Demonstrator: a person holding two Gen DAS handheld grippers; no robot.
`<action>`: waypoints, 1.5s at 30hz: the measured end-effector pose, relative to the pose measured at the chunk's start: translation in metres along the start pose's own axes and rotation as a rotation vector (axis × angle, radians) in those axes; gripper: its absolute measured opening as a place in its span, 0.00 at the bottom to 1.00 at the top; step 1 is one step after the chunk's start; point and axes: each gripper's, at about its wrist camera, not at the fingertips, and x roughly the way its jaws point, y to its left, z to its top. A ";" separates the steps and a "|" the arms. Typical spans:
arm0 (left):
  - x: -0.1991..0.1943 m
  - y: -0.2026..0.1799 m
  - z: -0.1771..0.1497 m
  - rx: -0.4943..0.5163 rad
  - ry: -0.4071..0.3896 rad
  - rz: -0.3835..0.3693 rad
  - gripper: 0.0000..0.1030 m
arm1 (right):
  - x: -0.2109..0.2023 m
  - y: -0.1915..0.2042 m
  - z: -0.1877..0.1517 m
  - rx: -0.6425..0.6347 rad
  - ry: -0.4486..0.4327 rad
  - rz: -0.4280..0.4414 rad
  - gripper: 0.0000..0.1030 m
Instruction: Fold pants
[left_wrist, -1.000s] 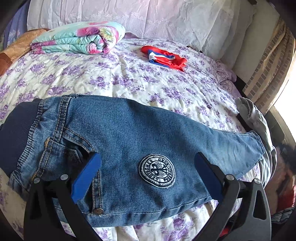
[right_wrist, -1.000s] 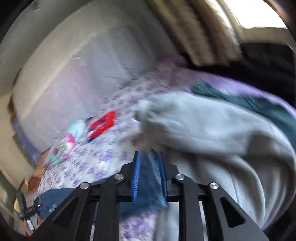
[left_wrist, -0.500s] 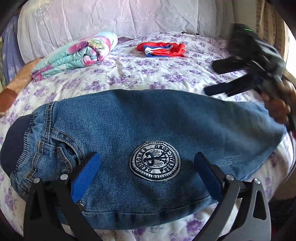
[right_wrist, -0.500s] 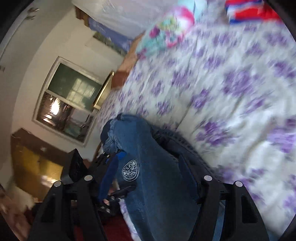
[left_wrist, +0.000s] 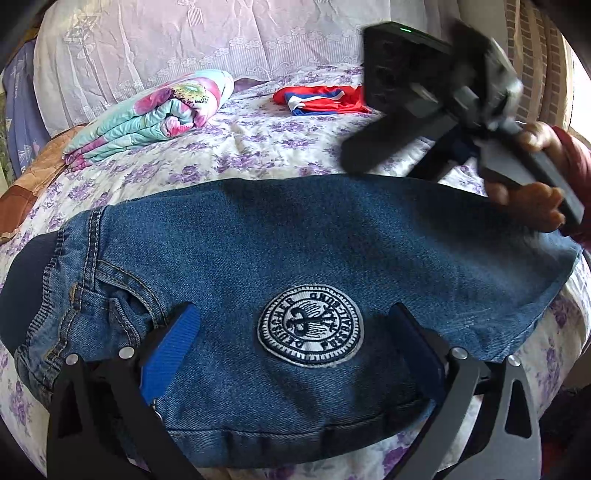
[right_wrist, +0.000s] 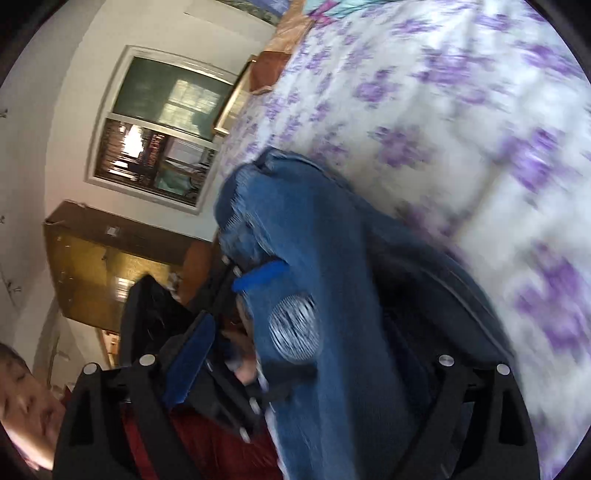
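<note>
pants (left_wrist: 295, 251) folded flat on bed (left_wrist: 258, 147), frame centre | soft, limp, thick denim; grasp doubled hem edge | left gripper (left_wrist: 291, 339) released, straddling badge | right gripper (right_wrist: 306, 369) opening, nothing clamped

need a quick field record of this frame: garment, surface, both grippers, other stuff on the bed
garment: denim pants folded lengthwise, flat, round patch facing up
surface: bed sheet with purple flowers
left gripper: open over the pants near the patch, gripping nothing
right gripper: jaws opening, nothing pinched, above the leg end
other items: rolled floral quilt, red garment, both beyond the pants
</note>
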 end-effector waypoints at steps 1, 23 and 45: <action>0.000 0.000 0.000 0.000 -0.002 -0.001 0.96 | 0.003 0.002 0.003 0.004 -0.010 0.020 0.92; -0.003 0.001 -0.002 -0.002 0.009 -0.008 0.96 | -0.017 -0.005 0.013 0.077 -0.220 -0.142 0.37; -0.030 0.015 -0.004 -0.084 -0.006 -0.082 0.96 | -0.142 0.040 -0.109 0.075 -0.696 -0.493 0.81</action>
